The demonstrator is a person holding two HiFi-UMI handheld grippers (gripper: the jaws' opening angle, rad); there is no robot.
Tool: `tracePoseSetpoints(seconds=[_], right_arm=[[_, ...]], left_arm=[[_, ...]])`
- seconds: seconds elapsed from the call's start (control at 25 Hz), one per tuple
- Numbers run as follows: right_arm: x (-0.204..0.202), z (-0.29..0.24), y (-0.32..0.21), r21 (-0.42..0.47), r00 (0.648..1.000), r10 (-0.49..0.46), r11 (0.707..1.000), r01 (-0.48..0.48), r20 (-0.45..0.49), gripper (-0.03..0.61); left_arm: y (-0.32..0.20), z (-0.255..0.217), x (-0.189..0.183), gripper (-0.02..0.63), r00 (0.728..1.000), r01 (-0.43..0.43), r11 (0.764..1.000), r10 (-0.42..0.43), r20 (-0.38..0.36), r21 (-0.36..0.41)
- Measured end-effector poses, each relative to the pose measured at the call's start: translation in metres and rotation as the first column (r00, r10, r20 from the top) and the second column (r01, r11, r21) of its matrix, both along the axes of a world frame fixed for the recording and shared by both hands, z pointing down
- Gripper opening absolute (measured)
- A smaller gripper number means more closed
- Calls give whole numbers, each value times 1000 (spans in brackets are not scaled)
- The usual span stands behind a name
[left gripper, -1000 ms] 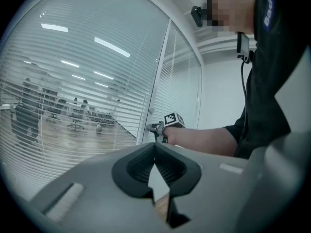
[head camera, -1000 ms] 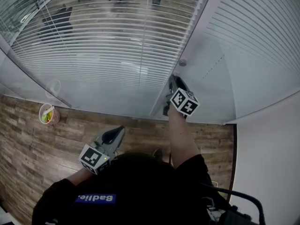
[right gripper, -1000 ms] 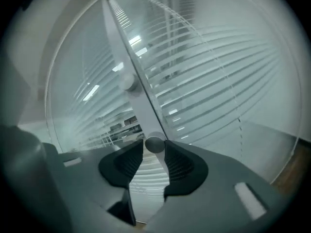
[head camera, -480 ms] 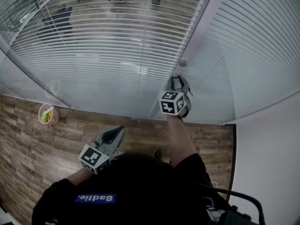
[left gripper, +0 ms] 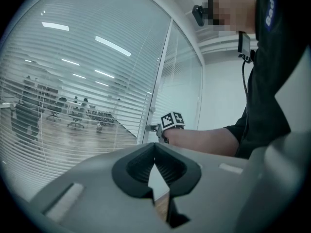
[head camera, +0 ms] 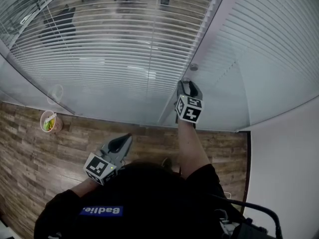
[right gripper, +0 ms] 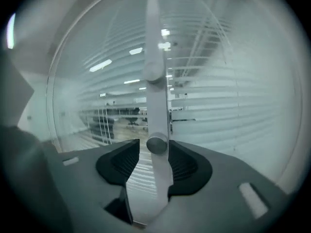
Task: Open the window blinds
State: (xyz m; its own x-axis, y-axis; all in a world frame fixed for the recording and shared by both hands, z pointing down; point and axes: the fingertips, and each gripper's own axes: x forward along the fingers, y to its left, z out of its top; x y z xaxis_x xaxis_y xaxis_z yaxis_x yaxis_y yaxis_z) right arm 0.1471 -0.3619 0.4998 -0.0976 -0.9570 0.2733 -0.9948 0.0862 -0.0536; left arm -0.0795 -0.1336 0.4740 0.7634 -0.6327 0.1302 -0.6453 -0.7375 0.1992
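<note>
White slatted blinds (head camera: pixel 109 49) sit behind the glass on the left, tilted enough that an office shows through. The blinds (head camera: pixel 269 39) on the right look closed. On the white mullion (right gripper: pixel 154 42) between them are two round knobs. My right gripper (head camera: pixel 185 83) is at the lower knob (right gripper: pixel 156 144), which sits between its jaws. The jaws are opening, and a gap shows on the knob's left side. The upper knob (head camera: pixel 194 67) is free. My left gripper (head camera: pixel 122 142) hangs low over the floor, shut and empty, also seen as (left gripper: pixel 154 160).
A wood-plank floor (head camera: pixel 30 153) runs along the glass. A small cup (head camera: pixel 50 121) with something green in it stands on it at the left. A white wall (head camera: pixel 289 173) closes the right side. Chairs and desks show beyond the glass.
My right gripper rolled about its own axis at the knob, its marker cube swinging one way and partly back. The left gripper did not move.
</note>
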Motion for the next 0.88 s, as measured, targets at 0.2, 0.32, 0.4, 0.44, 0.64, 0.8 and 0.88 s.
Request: tracePoseSetpoints(seconds=[0.2, 0.32, 0.4, 0.44, 0.64, 0.8, 0.88], right_arm=[[14, -6, 0, 13, 891, 59, 997, -72, 450, 136], [14, -5, -1, -11, 909, 78, 997, -81, 409, 127], [12, -5, -2, -16, 942, 78, 997, -76, 326, 127], [11, -5, -2, -27, 961, 83, 997, -78, 265, 127], [5, -1, -4, -62, 992, 91, 993, -97, -92, 126], [-3, 2, -2, -68, 931, 58, 994, -89, -361, 126], [-4, -1, -2, -63, 878, 46, 994, -86, -477, 126]], left_arm=[[-2, 3, -5, 0, 1000, 13, 1000, -13, -14, -26], [-3, 2, -7, 0, 1000, 15, 999, -16, -18, -28], [-4, 2, -7, 0, 1000, 15, 1000, -16, -19, -26], [-4, 1, -7, 0, 1000, 15, 1000, -16, -18, -26], [-5, 6, -8, 0, 1000, 16, 1000, -16, -17, -25], [-6, 11, -13, 0, 999, 26, 999, -27, -18, -36], [-7, 10, -16, 0, 999, 33, 998, -34, -26, -45]])
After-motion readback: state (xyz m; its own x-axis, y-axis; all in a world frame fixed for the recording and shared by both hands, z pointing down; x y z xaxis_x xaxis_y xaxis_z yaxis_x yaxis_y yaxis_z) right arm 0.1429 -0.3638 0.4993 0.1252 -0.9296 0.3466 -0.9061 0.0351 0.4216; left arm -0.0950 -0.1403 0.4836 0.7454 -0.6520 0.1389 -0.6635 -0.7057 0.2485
